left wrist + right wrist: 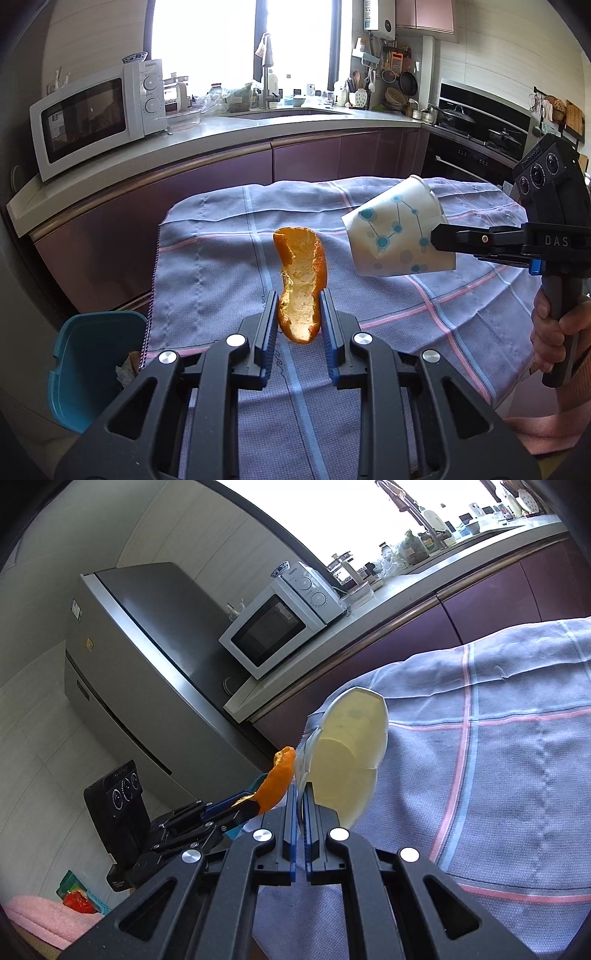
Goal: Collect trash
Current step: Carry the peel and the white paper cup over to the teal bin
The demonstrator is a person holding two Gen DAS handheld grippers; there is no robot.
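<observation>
Since both pieces are bound for the teal bin (pixel 92 365) at the table's left edge, the left gripper (pixel 299 314) pinches an orange peel (pixel 301 284) above the cloth (pixel 406 325) while the right gripper (pixel 300 801) clamps a squashed paper cup (pixel 351 753) alongside.

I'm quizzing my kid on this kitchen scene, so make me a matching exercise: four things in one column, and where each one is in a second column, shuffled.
Things:
1. peel
2. cup
3. bin
4. microwave

Places:
A. on the counter
B. on the floor, left of the table
C. held in the right gripper
D. held in the left gripper

Pairs: 1-D, 2-C, 3-B, 4-A
</observation>
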